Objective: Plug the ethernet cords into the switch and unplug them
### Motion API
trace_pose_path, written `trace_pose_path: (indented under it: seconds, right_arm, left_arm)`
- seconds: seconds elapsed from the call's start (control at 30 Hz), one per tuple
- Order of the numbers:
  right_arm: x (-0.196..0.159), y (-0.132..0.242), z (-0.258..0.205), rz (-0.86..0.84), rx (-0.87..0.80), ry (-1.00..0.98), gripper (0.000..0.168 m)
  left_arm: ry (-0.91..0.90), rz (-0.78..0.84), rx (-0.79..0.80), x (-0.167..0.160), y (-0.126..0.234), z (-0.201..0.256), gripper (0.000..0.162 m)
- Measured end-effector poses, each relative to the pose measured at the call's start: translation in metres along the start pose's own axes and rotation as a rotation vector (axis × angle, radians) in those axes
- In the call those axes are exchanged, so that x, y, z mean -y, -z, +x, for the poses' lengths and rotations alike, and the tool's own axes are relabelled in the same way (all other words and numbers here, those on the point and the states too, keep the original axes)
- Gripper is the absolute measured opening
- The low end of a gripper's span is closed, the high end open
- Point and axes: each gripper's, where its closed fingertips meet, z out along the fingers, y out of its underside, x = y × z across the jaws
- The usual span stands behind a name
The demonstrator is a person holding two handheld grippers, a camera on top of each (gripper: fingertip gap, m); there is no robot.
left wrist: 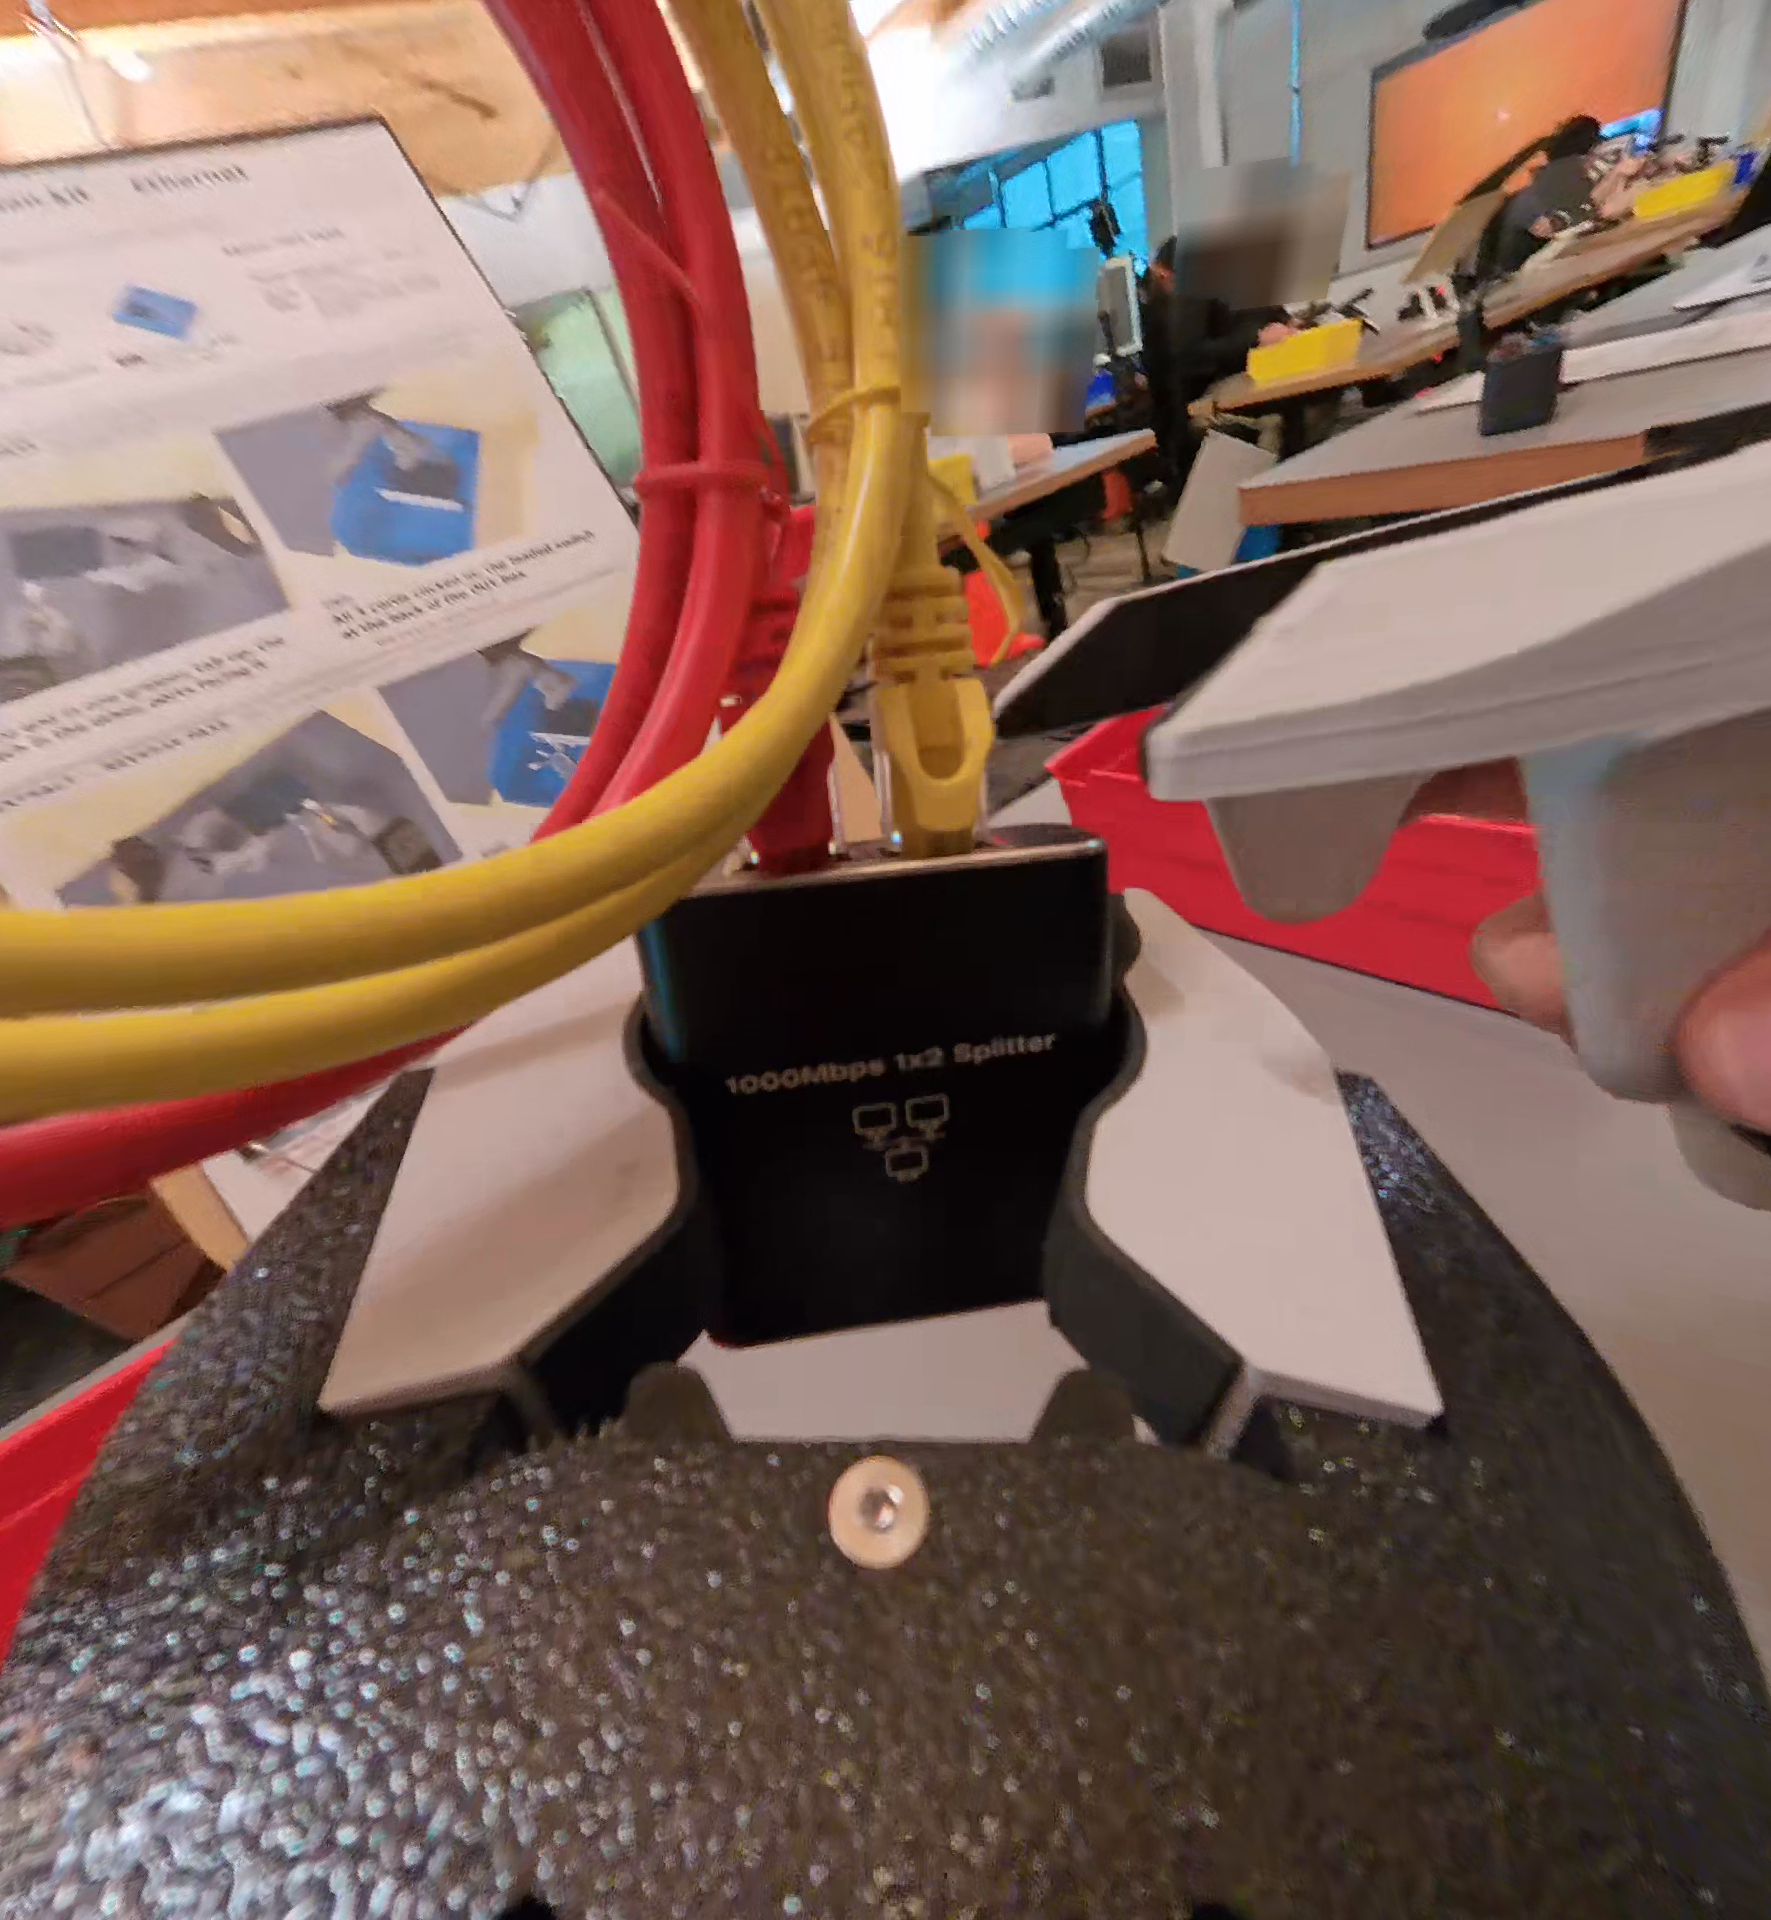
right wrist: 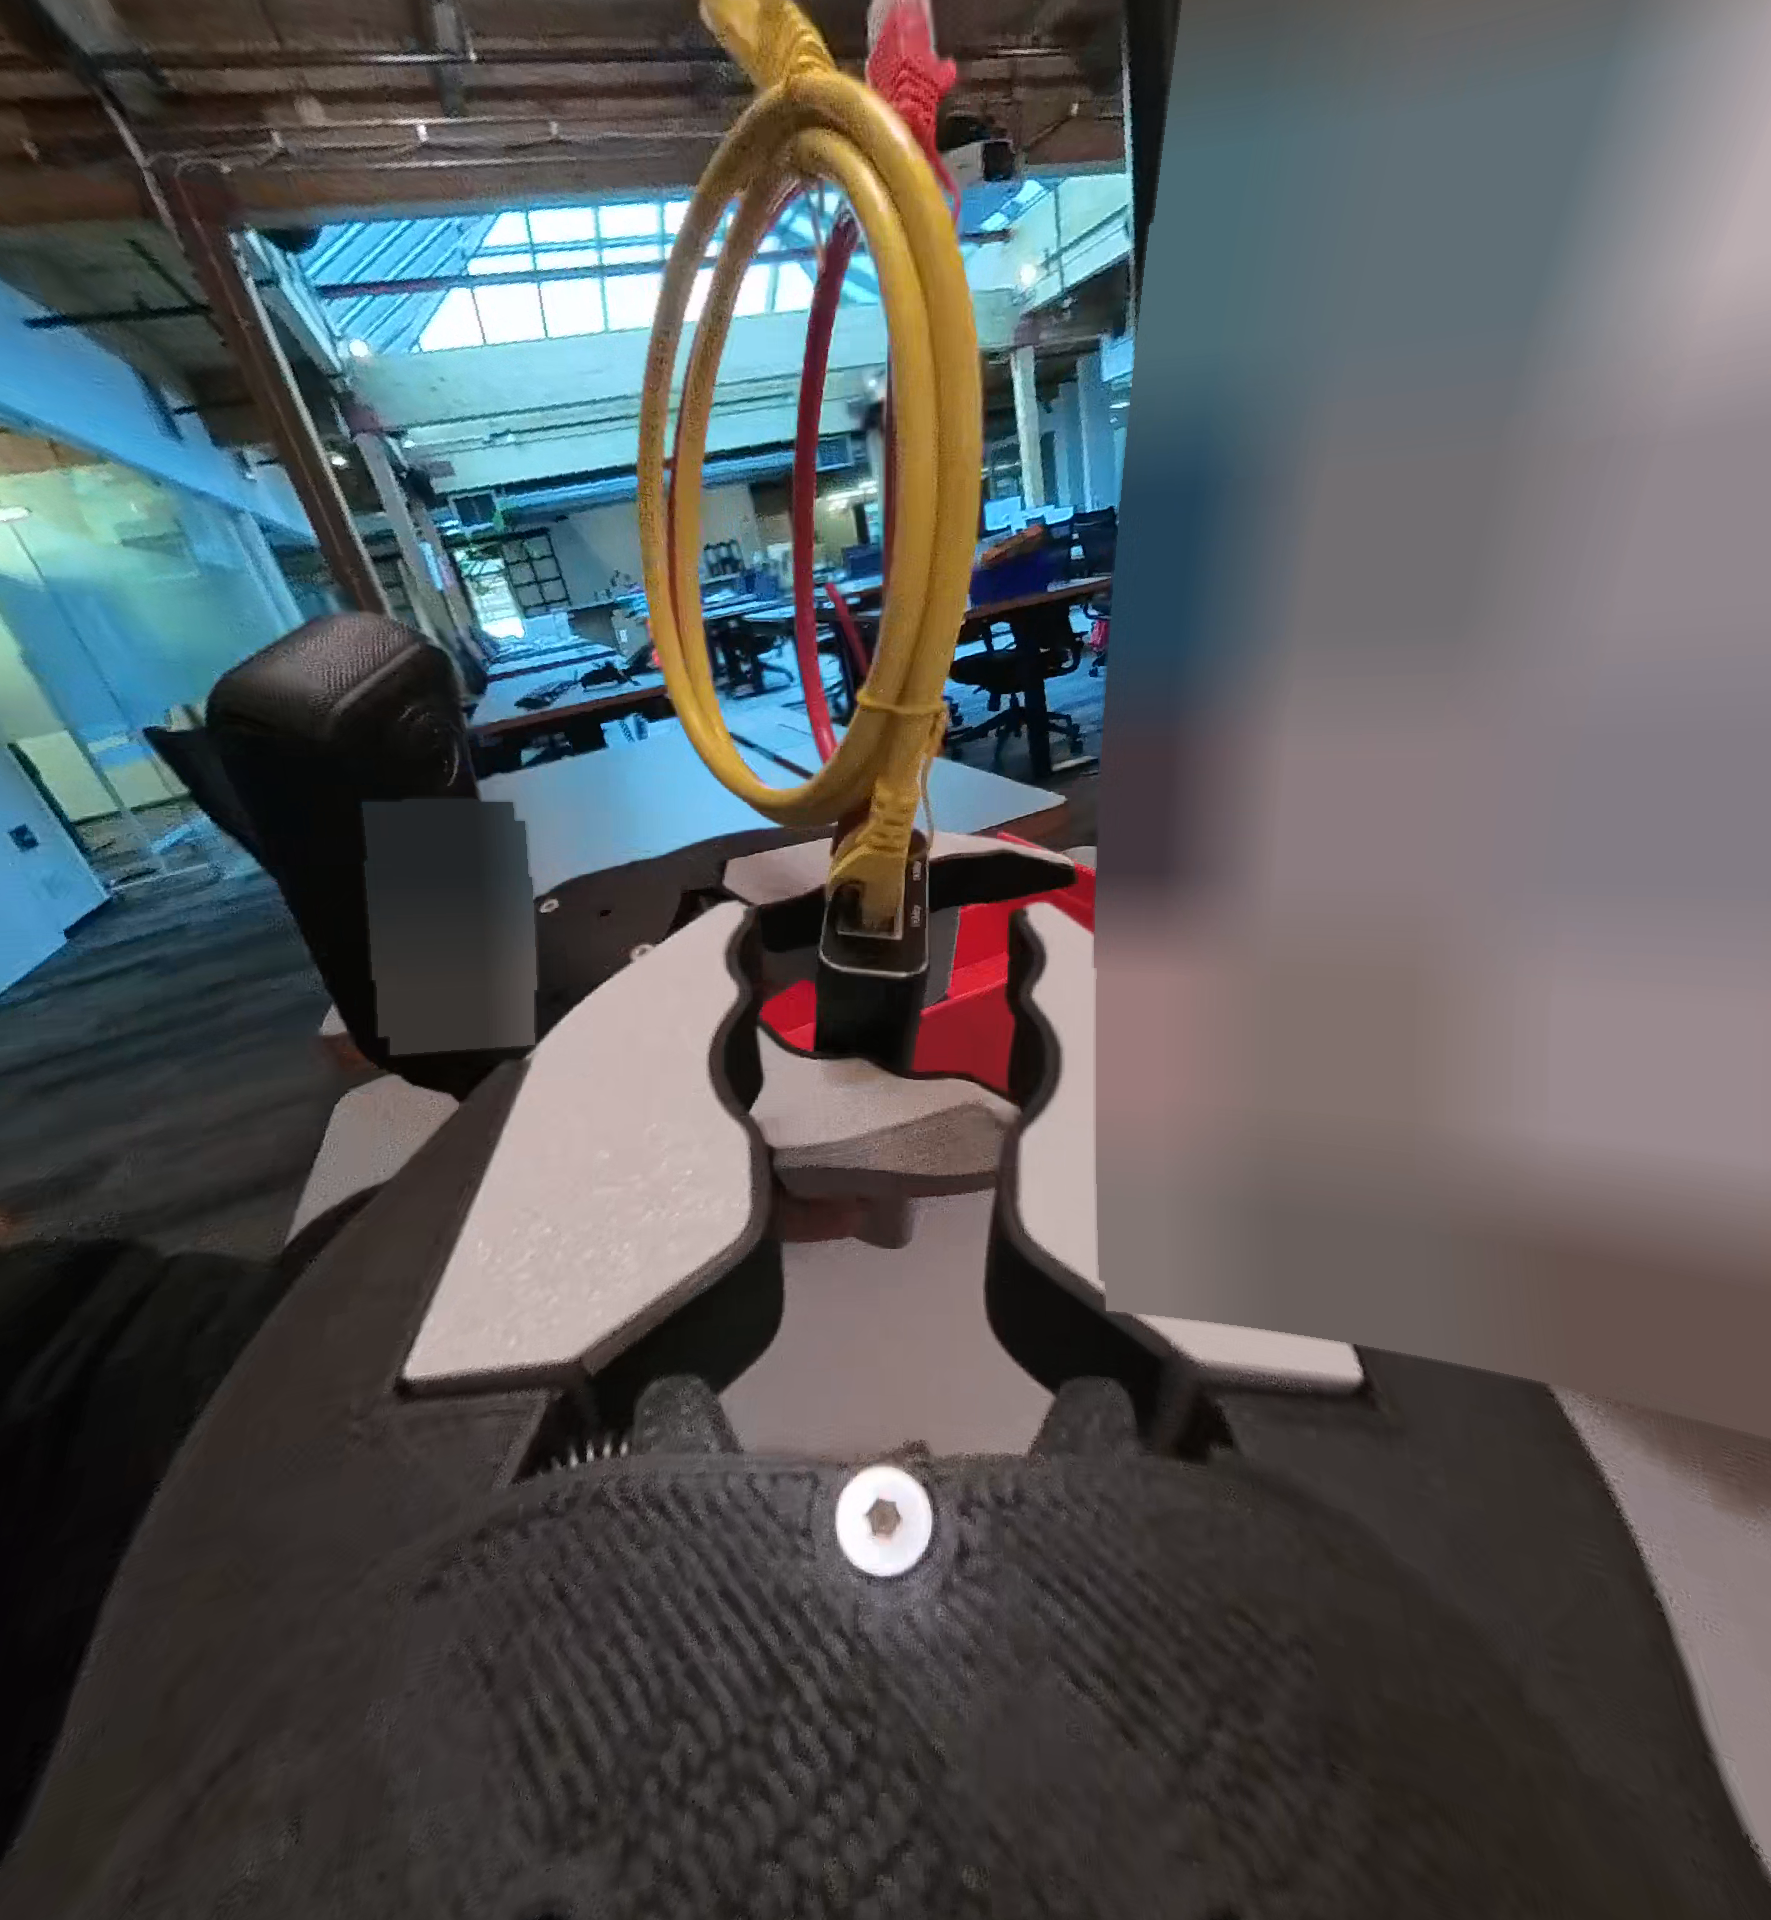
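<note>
Two cords (left wrist: 922, 686) plugged in; red plug (left wrist: 787, 821) half-hidden.

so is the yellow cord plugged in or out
Plugged in: the yellow cord has its connector seated in a port on the end of the black switch, which the left gripper clamps.

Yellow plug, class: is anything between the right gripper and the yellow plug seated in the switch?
Nothing visible blocks it. In the right wrist view the right gripper is open, and the yellow plug stands just beyond its fingertips in the switch, which the left gripper holds. The cord loops rise above.
</note>
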Motion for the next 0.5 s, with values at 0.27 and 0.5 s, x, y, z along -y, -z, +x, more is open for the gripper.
trace_pose_path:
  seconds: [0.27, 0.5]
  right_arm:
    - [-0.004, -0.016, 0.009, 0.018, 0.052, -0.043, 0.024]
    - [-0.024, -0.024, 0.027, -0.095, -0.028, -0.028, 0.047]
  left_arm:
    - [-0.056, 0.028, 0.055, -0.011, -0.014, -0.01, 0.078]
    - [-0.05, 0.013, 0.08, -0.02, -0.017, -0.014, 0.08]
